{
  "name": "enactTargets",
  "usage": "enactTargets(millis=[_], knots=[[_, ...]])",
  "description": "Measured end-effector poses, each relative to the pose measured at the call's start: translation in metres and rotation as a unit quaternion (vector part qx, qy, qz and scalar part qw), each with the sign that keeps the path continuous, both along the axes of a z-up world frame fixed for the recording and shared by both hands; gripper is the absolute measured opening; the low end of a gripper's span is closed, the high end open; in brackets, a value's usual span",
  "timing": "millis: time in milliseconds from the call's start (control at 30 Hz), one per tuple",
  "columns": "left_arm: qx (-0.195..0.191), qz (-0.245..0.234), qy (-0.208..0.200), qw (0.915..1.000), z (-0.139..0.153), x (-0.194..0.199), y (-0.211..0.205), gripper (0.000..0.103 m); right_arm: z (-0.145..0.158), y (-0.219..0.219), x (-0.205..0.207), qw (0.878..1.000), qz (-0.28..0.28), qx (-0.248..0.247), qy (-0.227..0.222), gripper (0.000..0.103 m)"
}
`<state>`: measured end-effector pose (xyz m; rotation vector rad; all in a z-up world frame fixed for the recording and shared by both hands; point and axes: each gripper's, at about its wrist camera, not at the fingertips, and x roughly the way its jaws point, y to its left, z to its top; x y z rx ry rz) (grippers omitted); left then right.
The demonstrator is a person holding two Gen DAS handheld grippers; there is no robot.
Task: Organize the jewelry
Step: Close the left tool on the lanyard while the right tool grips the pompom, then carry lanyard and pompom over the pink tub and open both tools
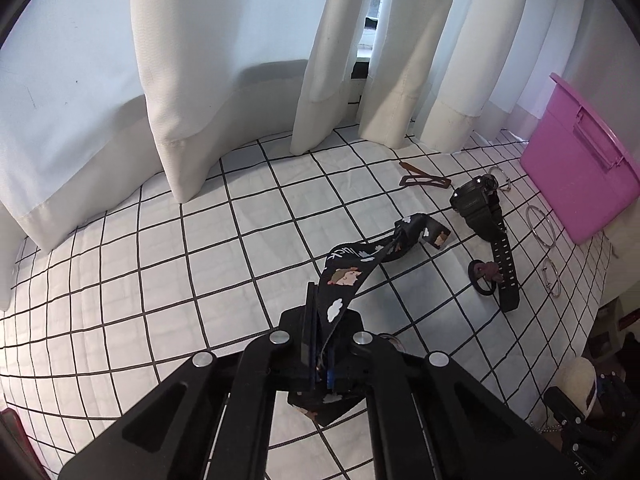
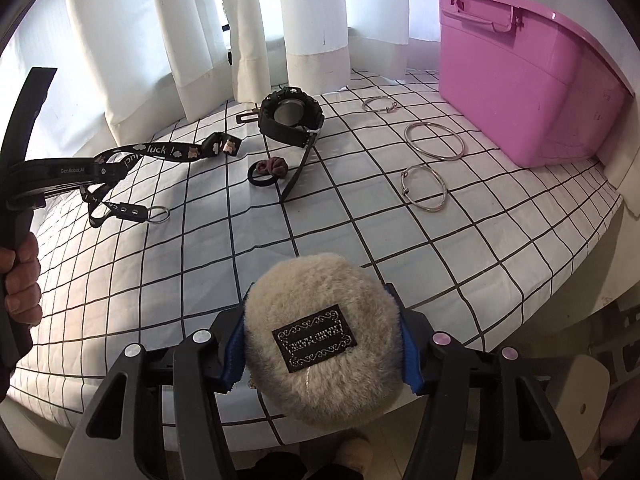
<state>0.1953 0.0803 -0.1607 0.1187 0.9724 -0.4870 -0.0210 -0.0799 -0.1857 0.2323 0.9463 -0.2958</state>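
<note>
Looks like a home to me, likely a bedroom. I see a soft surface under a white sheet with a black grid (image 2: 360, 240), wrinkled like bedding. Long cream curtains (image 1: 224, 80) hang down to it, daylight coming through a gap at a window (image 1: 374, 8). A pink plastic storage bin (image 2: 520, 80) sits on the sheet near the wall. Personal bits lie scattered: black watch (image 2: 290, 118), metal bangles (image 2: 434, 140), hair tie (image 2: 266, 170).

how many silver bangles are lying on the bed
3, all on the checked sheet beside the pink bin: one far bangle near the curtains, a plain double ring midway, and a clasped one nearest the camera. The bin's inside is hidden, so more may exist.
</note>
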Motion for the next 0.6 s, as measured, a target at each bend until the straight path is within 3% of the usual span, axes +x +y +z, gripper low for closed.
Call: enactTargets(millis=[600], knots=[[-0.037, -0.077, -0.022, 0.9961, 0.084, -0.048, -0.006, 0.003, 0.076, -0.006, -0.008, 0.998, -0.031, 0.018, -0.049, 0.058]])
